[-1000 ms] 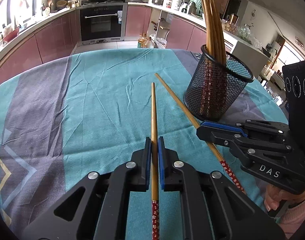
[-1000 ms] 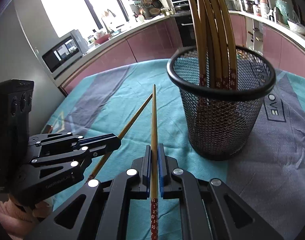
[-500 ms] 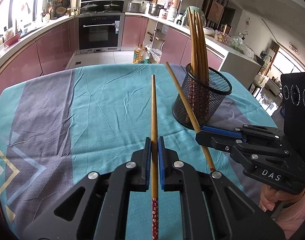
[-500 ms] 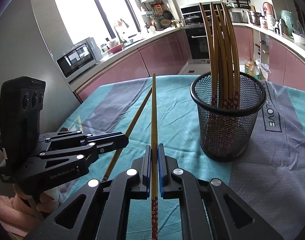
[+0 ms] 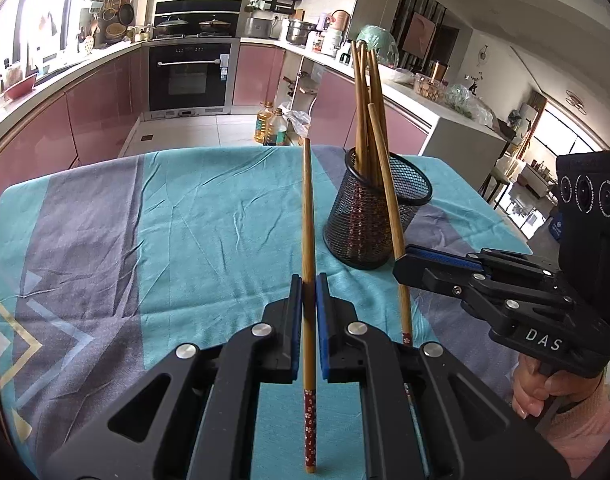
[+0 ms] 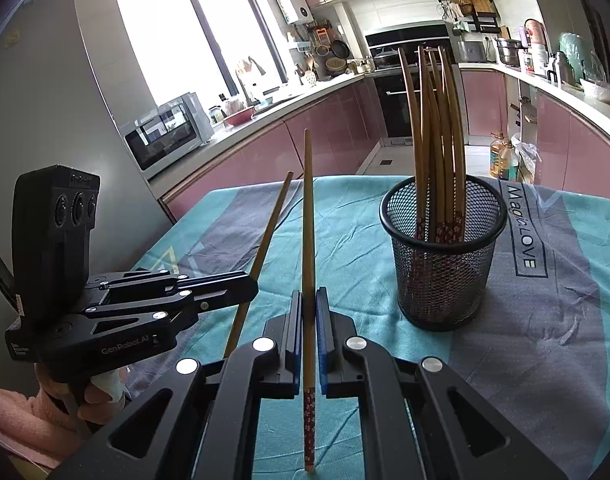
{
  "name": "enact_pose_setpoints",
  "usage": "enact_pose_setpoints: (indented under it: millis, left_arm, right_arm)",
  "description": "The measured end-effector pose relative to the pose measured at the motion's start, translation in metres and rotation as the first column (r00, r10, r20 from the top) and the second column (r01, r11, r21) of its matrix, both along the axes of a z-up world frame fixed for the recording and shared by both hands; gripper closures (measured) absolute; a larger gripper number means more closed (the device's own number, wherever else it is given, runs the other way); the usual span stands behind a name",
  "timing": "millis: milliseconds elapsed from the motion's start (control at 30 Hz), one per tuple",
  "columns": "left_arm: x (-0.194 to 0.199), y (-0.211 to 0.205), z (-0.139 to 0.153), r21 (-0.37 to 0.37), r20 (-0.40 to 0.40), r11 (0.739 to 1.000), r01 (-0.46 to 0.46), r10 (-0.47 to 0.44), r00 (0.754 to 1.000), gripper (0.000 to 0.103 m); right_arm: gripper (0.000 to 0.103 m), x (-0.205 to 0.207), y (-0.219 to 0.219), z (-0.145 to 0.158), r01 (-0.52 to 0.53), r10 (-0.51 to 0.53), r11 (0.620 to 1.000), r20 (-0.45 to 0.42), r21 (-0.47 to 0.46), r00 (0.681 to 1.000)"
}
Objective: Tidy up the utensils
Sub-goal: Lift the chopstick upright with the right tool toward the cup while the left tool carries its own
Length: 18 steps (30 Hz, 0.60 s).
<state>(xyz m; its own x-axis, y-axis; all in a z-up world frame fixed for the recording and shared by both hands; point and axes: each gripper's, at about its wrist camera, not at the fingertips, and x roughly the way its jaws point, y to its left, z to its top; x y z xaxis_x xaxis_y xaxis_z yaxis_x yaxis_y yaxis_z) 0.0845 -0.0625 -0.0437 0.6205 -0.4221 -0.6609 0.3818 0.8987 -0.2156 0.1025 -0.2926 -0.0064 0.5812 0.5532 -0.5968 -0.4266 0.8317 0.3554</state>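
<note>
Two held chopsticks [image 5: 308, 216] [image 6: 308, 216]; one mesh holder [image 6: 443, 264].

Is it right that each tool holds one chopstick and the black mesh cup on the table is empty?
Not quite. Each tool does hold one chopstick, but the mesh cup is not empty: the right wrist view shows several chopsticks standing in it.

Daylight flooded in through my kitchen window [image 6: 193, 44], which blew out to white glare. The tablecloth [image 5: 209, 216] was evenly lit, with soft shadows. Both views stayed sharp, though the fisheye bent the counters and darkened the corners.
</note>
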Motion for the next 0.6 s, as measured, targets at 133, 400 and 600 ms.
enact_pose_setpoints:
  millis: [133,400,600]
  left_arm:
    - [-0.004,0.000,0.005,-0.013,0.009,1.000,0.008,-0.008,1.000,0.096]
    - [-0.009,-0.001,0.012,-0.027,0.020,0.999,0.018,-0.018,1.000,0.096]
    - [-0.009,0.000,0.015,-0.033,0.027,0.999,0.020,-0.019,0.999,0.096]
  right_arm:
    - [0.097,-0.001,-0.001,0.004,0.004,-0.004,1.000,0.012,0.006,1.000]
    - [0.097,-0.002,-0.004,0.010,0.010,-0.010,1.000,0.028,0.013,1.000]
    - [0.097,-0.003,-0.007,0.012,0.016,-0.017,1.000,0.039,0.016,0.999]
